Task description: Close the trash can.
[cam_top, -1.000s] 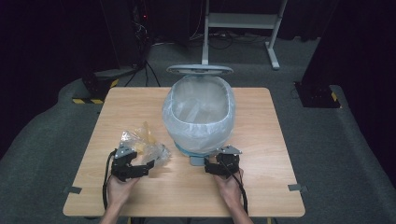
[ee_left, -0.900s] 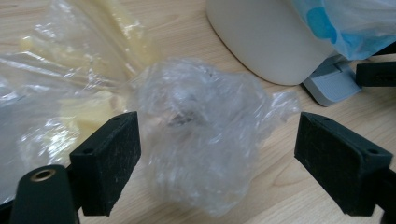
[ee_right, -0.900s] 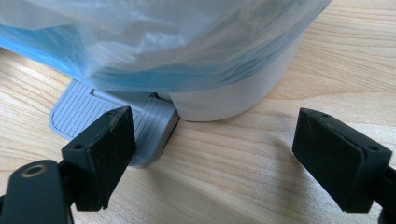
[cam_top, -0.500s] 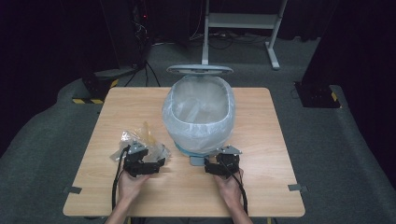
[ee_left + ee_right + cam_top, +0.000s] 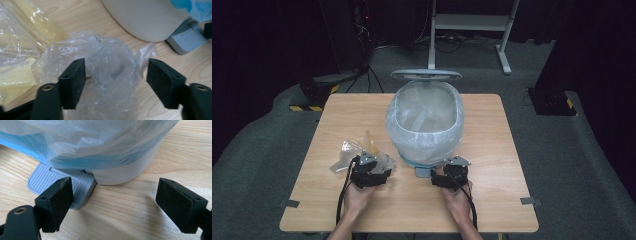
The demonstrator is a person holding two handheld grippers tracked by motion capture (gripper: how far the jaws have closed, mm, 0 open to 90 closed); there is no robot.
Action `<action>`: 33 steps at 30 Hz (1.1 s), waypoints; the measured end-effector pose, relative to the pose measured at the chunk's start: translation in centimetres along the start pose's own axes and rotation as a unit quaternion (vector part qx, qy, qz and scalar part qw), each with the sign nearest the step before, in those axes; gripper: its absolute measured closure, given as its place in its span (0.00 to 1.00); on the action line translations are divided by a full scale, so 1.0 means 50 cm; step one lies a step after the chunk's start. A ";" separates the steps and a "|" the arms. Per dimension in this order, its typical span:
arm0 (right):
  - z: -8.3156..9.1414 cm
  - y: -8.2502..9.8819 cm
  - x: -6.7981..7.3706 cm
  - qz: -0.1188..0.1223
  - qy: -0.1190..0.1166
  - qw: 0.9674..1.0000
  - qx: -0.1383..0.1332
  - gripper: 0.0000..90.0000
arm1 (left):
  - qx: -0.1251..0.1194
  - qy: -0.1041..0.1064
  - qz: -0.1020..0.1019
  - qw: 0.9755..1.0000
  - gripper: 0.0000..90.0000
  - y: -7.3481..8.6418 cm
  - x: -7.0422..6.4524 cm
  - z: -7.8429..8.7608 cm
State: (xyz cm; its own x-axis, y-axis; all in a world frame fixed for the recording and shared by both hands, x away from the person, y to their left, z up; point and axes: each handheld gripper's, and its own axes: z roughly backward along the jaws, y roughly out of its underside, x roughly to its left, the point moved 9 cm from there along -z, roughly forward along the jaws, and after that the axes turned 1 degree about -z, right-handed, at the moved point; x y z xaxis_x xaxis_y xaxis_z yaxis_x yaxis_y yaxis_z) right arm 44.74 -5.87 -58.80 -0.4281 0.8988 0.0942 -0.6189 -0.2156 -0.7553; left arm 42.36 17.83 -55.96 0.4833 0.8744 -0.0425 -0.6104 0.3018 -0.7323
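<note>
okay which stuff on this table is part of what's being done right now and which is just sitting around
In use:
- left hand-held gripper, jaws just been closing around the crumpled clear plastic
- pedal bin with liner, likely the destination

Lying about:
- yellowish wrappers beside the plastic
- right hand-held gripper, open, near the bin's pedal
- tape bits on the table edge

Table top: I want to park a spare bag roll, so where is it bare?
The table is bare along its right side, between the lined pedal bin and the right edge, and in the far left corner. It is crowded at near left, where crumpled plastic wrappers lie by the left tool.
</note>
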 end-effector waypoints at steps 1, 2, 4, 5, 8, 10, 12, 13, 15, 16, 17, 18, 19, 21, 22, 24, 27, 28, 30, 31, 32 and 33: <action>0.000 0.000 0.000 0.000 -0.001 1.000 0.001 0.16 | 0.003 0.000 -0.003 1.000 0.44 0.002 0.000 -0.002; 0.000 0.000 -0.001 0.001 -0.001 1.000 0.000 0.16 | 0.006 0.003 -0.005 1.000 0.48 0.004 -0.002 -0.003; -0.001 0.000 -0.001 0.000 -0.004 1.000 0.001 0.16 | 0.012 -0.001 -0.010 1.000 0.53 0.008 -0.002 -0.006; -0.001 0.000 -0.001 0.000 -0.004 1.000 0.001 0.16 | 0.012 -0.001 -0.010 1.000 0.55 0.008 -0.002 -0.006; -0.001 0.000 -0.001 0.000 -0.003 1.000 0.001 0.16 | 0.014 -0.007 -0.022 1.000 0.59 0.009 0.001 -0.009; -0.001 0.000 -0.001 0.000 -0.004 1.000 0.001 0.16 | 0.019 -0.011 -0.031 0.999 0.65 0.014 0.001 -0.013; -0.001 0.000 -0.001 -0.001 -0.004 1.000 0.001 0.16 | 0.022 -0.012 -0.035 0.999 0.68 0.016 0.000 -0.015; -0.001 0.000 -0.001 0.000 -0.004 1.000 0.001 0.16 | 0.023 -0.013 -0.036 0.999 0.70 0.018 -0.001 -0.016; -0.001 0.000 -0.001 0.000 -0.003 1.000 0.001 0.16 | 0.026 -0.012 -0.040 0.999 0.72 0.020 -0.002 -0.018; -0.001 0.000 -0.001 0.000 -0.004 1.000 0.001 0.16 | 0.026 -0.013 -0.041 0.999 0.76 0.020 -0.002 -0.018; -0.001 0.000 -0.001 0.000 -0.003 1.000 0.001 0.16 | 0.025 -0.012 -0.041 0.999 0.78 0.019 -0.003 -0.018; 0.000 0.000 -0.001 0.000 -0.004 1.000 0.001 0.16 | 0.025 -0.012 -0.041 0.999 0.81 0.019 -0.003 -0.018; 0.000 0.000 -0.001 0.000 -0.004 1.000 0.001 0.16 | 0.024 -0.012 -0.040 0.999 0.81 0.019 -0.001 -0.017; 0.000 0.000 -0.001 0.001 -0.004 1.000 0.001 0.16 | 0.021 -0.014 -0.042 0.999 0.84 0.018 0.001 -0.015; 0.000 0.000 -0.001 0.000 -0.004 1.000 0.001 0.16 | 0.018 -0.014 -0.043 0.999 0.87 0.017 0.002 -0.011; 0.000 0.000 -0.001 0.000 -0.004 1.000 0.001 0.16 | 0.015 -0.014 -0.043 0.999 0.89 0.015 0.002 -0.008; 0.000 0.000 -0.001 0.001 -0.002 1.000 0.000 0.16 | 0.006 -0.007 -0.039 0.999 0.90 0.011 0.001 0.005; 0.000 0.000 -0.001 0.001 -0.003 1.000 0.000 0.16 | 0.000 -0.006 -0.038 0.999 0.90 0.008 0.002 0.011; 0.000 0.000 -0.001 0.002 -0.003 1.000 0.000 0.16 | -0.008 -0.003 -0.037 0.999 0.91 0.004 0.003 0.019; 0.000 0.000 -0.001 0.001 -0.003 1.000 0.000 0.17 | -0.014 0.002 -0.032 0.999 0.91 0.002 0.004 0.029; 0.000 0.000 -0.001 0.001 -0.003 1.000 0.000 0.17 | -0.014 0.002 -0.032 0.999 0.91 0.002 0.004 0.029; 0.000 0.000 -0.001 0.000 -0.005 1.000 0.001 0.17 | -0.019 0.009 -0.028 0.999 0.91 -0.003 0.004 0.037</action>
State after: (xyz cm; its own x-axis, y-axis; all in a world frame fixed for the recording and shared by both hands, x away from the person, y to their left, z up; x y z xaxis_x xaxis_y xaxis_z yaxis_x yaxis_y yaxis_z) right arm 44.75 -5.90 -58.81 -0.4355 0.8946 0.1005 -0.6201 -0.2172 -0.7539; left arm 41.37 18.66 -54.61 0.5265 0.8501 -0.0124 -0.5583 0.3347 -0.7591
